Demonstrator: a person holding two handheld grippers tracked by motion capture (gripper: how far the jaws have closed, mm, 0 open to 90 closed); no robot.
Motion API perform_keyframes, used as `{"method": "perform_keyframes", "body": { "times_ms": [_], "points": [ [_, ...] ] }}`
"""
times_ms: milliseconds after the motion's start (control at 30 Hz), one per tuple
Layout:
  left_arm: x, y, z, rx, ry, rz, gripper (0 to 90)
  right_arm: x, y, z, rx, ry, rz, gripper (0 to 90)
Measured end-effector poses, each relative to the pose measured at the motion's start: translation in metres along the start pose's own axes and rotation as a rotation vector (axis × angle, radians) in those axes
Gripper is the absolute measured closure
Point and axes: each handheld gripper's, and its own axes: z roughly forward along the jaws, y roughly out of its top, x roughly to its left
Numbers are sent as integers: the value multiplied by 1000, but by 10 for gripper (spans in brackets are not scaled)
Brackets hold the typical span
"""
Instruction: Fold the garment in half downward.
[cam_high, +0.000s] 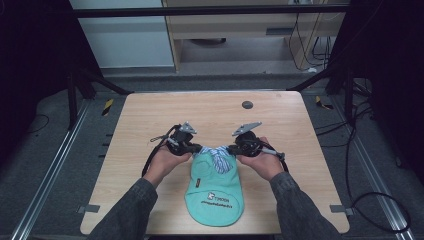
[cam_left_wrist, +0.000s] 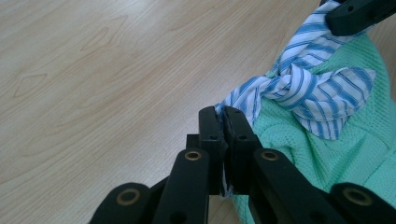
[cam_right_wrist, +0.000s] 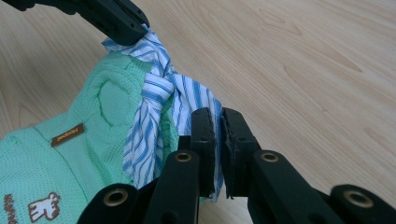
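A small mint-green knitted garment (cam_high: 215, 187) with a printed logo lies on the wooden table (cam_high: 150, 120), its blue-and-white striped collar (cam_high: 216, 156) raised at the far end. My left gripper (cam_high: 196, 149) is shut on the collar's left end (cam_left_wrist: 243, 95), the striped cloth pinched between its pads. From the other side, my right gripper (cam_high: 231, 150) is shut on the collar's right end (cam_right_wrist: 211, 116). In the left gripper view the striped collar forms a knot (cam_left_wrist: 303, 88) above the green knit (cam_left_wrist: 336, 154). A brown label (cam_right_wrist: 67, 135) sits inside the neck.
A dark round disc (cam_high: 247, 105) is set in the table near its far edge. Black frame legs (cam_high: 100, 82) and cables (cam_high: 360, 150) stand around the table on the grey floor. A person's sleeved forearms (cam_high: 130, 210) come in from the bottom.
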Motion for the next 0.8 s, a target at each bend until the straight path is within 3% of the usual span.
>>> {"method": "perform_keyframes", "body": {
  "times_ms": [233,433,533,800],
  "points": [
    [2,4,-4,-1,7,16,871,1,9,-6,2,-8,-48,842],
    [3,10,-15,-10,15,32,871,1,15,-10,-14,-9,-56,842],
    [2,16,-17,3,22,54,871,1,19,-13,-10,-13,-64,841],
    [10,34,-19,5,18,69,871,-5,29,-19,-9,-39,-80,842]
  ]
}}
